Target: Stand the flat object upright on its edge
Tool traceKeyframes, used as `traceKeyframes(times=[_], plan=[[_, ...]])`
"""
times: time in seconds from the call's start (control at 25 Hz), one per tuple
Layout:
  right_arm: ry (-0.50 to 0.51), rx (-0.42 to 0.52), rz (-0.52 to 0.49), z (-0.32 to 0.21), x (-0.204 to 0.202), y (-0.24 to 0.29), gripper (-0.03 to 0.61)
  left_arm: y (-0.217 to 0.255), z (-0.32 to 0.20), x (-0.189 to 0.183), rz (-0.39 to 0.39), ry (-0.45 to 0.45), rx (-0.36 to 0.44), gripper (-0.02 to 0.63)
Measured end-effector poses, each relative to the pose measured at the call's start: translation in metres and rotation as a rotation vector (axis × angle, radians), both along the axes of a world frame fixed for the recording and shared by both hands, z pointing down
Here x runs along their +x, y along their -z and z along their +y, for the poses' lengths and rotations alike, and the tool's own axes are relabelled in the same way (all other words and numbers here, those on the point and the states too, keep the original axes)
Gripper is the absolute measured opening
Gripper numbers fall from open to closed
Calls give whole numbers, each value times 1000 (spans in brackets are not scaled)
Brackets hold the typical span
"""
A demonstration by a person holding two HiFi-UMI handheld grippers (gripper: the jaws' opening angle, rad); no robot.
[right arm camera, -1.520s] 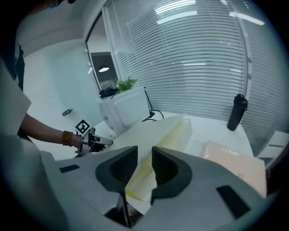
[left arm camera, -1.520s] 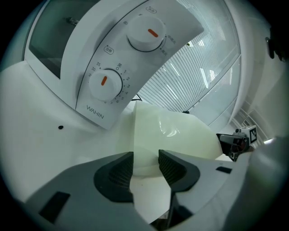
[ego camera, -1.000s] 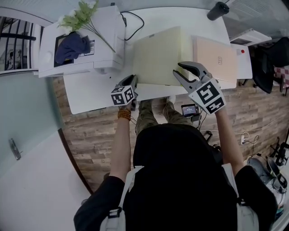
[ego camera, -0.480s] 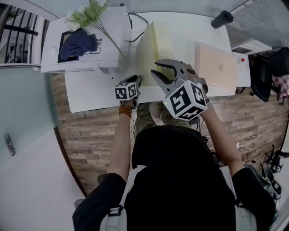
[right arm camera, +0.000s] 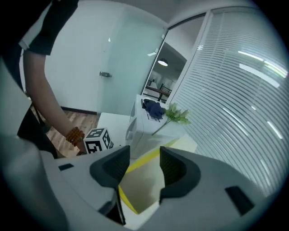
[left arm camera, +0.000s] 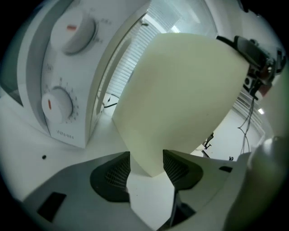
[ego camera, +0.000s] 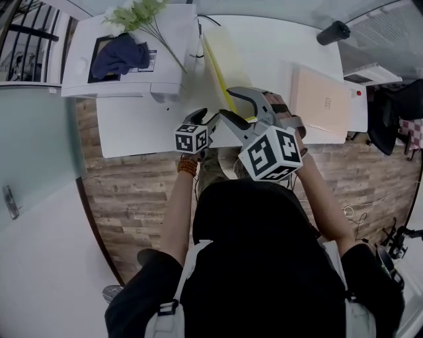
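The flat object is a cream board with a yellow edge (ego camera: 218,72), standing upright on its long edge on the white table (ego camera: 271,46). From above it shows as a thin line. My left gripper (ego camera: 206,119) is at its near bottom corner. In the left gripper view that corner (left arm camera: 180,99) sits between the left gripper (left arm camera: 146,164) jaws, which have just been opening and do not clamp it. My right gripper (ego camera: 227,103) straddles the near top edge. In the right gripper view the yellow edge (right arm camera: 140,162) runs between the just-opened right gripper (right arm camera: 144,164) jaws, apart from both pads.
A white appliance (ego camera: 132,59) with dials (left arm camera: 58,103) stands just left of the board, with a dark blue cloth (ego camera: 115,56) and a green sprig (ego camera: 142,13) on top. A tan flat box (ego camera: 324,102) lies at the right. A black cylinder (ego camera: 332,32) is at the far right corner.
The board has swung from lying nearly flat to standing on its edge. My right gripper has moved left and rolled over the board's top edge. Both pairs of jaws stand wider.
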State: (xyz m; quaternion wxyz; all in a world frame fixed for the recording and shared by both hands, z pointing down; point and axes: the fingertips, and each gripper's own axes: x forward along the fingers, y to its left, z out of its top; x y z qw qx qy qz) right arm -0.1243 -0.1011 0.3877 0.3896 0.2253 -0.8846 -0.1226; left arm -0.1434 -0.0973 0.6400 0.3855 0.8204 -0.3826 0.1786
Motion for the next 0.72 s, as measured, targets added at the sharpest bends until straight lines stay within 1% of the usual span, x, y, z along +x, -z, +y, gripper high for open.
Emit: traceKeyframes(times=[0.12, 0.16, 0.2, 0.24, 0.32, 0.4, 0.48, 0.6, 0.72], plan=[[9, -3, -198, 7, 34, 24, 220, 43, 8, -8, -10, -31, 173, 230], [12, -17, -259, 11, 47, 25, 235, 60, 11, -11, -8, -35, 230, 235], [2, -39, -297, 16, 61, 20, 245, 77, 14, -13, -4, -37, 284, 239], [-18, -59, -307, 21, 73, 8, 249, 94, 16, -13, -2, -41, 337, 244], [-49, -84, -290, 29, 89, -23, 249, 124, 22, -7, -4, -66, 432, 247], [-36, -100, -300, 33, 87, -53, 249, 148, 27, 8, -25, -113, 506, 253], [-5, -90, -325, 33, 77, -74, 247, 161, 30, 25, -61, -165, 552, 256], [-2, -63, -335, 27, 66, -83, 247, 162, 26, 44, -138, -214, 576, 267], [-26, -31, -292, 20, 69, -83, 222, 160, 16, 52, -215, -227, 586, 273]])
